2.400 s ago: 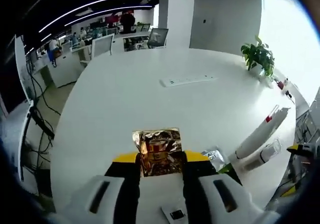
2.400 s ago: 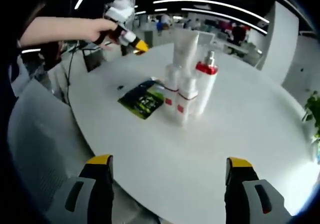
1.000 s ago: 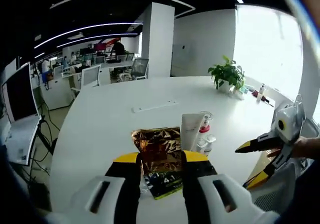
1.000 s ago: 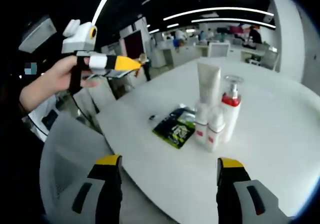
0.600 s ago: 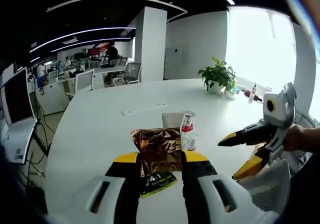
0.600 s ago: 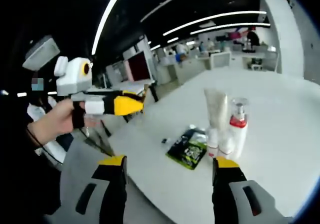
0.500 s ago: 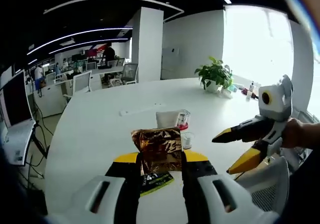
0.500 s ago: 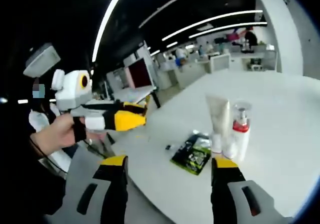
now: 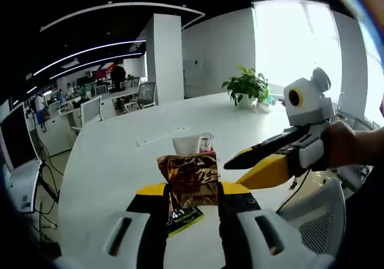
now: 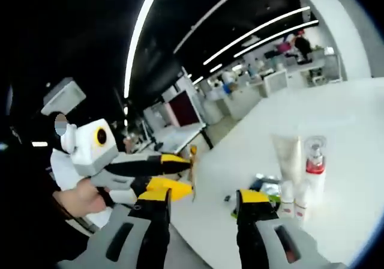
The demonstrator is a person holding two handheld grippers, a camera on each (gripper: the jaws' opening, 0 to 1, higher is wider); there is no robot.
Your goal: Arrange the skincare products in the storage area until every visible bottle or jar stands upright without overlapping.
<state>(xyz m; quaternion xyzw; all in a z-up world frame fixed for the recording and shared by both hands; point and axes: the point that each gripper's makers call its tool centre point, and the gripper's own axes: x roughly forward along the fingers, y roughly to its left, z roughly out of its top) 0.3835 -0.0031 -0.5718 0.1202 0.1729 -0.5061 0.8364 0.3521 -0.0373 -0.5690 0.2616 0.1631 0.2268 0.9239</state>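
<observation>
Gold sachet (image 9: 191, 179) — left tool (image 9: 192, 196).

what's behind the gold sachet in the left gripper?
In the left gripper view, the gold sachet hides the lower parts of a white tube and a red-collared pump bottle; their tops poke out above it. A dark green packet lies below it.

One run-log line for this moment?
left: shut on sachet | right: open | bottles: upright | pouch: flat
</observation>
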